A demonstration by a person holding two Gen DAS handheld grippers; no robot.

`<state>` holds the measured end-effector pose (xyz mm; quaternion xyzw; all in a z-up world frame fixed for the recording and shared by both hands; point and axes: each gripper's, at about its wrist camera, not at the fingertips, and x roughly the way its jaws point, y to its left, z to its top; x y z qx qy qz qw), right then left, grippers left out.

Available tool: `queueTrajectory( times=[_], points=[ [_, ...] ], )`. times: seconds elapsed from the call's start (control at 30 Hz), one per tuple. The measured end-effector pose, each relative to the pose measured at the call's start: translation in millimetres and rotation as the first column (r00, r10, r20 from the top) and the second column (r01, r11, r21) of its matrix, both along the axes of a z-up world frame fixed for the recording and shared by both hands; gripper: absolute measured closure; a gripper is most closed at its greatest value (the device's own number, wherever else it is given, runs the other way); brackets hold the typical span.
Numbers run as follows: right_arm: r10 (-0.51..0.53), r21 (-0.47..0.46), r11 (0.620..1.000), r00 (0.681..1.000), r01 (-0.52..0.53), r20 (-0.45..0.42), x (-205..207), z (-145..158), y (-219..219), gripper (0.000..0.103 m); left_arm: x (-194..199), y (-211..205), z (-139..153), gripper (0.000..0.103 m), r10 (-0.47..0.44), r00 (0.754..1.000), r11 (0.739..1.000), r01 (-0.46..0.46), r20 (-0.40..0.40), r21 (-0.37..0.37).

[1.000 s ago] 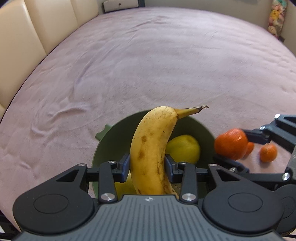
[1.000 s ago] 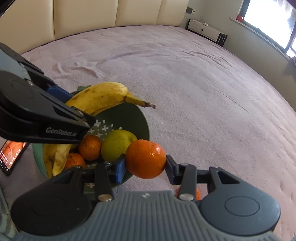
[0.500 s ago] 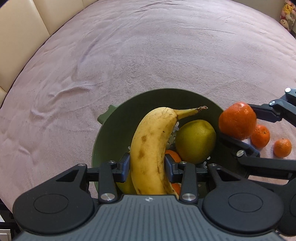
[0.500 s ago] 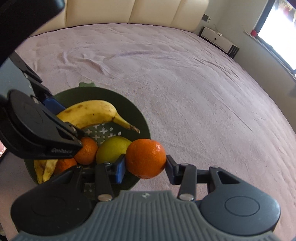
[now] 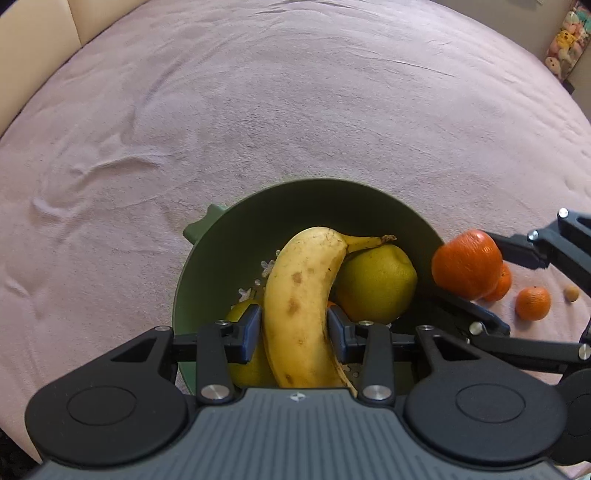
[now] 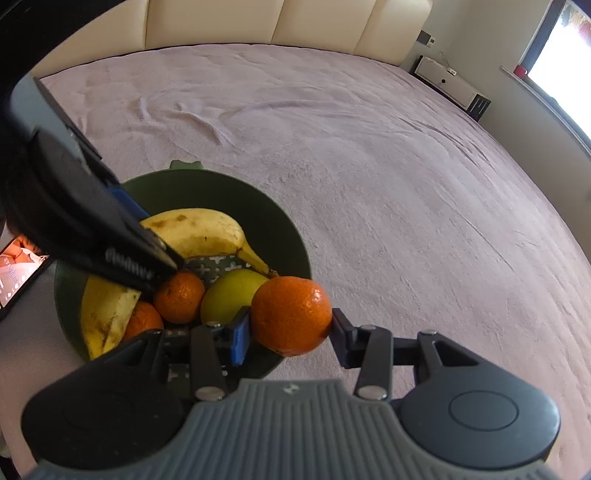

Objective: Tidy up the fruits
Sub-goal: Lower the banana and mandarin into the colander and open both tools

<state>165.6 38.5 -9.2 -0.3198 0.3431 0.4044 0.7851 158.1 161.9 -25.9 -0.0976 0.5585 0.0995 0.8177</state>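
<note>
My left gripper (image 5: 295,328) is shut on a spotted yellow banana (image 5: 299,295) and holds it low inside the green bowl (image 5: 258,206), its tip over a yellow-green lemon (image 5: 376,284). My right gripper (image 6: 288,332) is shut on a large orange (image 6: 291,314) just above the bowl's right rim (image 6: 291,236). In the right wrist view the bowl also holds another banana (image 6: 103,314), two small oranges (image 6: 179,297) and the lemon (image 6: 229,295). The left gripper's body (image 6: 74,214) hides the bowl's left side.
Two small oranges (image 5: 532,302) and a small tan ball (image 5: 570,293) lie on the pink bedspread (image 5: 295,110) right of the bowl. A lit phone (image 6: 18,269) lies left of the bowl. A cream headboard (image 6: 288,26) stands at the back.
The left gripper has lowered the banana from above the bowl down into it. The right gripper has brought the large orange closer over the bowl's rim.
</note>
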Motion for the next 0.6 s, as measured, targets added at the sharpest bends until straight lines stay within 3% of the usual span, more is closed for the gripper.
queueTrajectory(
  times=[0.1,0.27,0.5,0.6],
  points=[
    [-0.003,0.005,1.000,1.000,0.003,-0.009,-1.0,1.2,-3.2,0.061,-1.2,-2.2,1.5,0.059,-0.022,1.000,1.000,0.022,-0.006,0.008],
    [-0.012,0.060,0.998,0.997,0.017,-0.079,-1.4,2.8,-8.3,0.061,-4.2,-6.3,9.1,0.060,-0.037,0.999,0.993,0.037,0.001,0.113],
    [0.023,0.086,0.996,0.990,-0.011,-0.139,-10.3,-2.0,0.5,0.061,-1.8,-6.4,10.0,0.060,-0.044,0.999,0.985,0.042,0.011,0.168],
    [0.026,0.095,0.995,0.977,-0.006,-0.211,-8.2,-5.6,7.2,0.061,0.4,-6.5,6.5,0.060,-0.035,0.999,0.979,0.034,0.003,0.199]
  ],
)
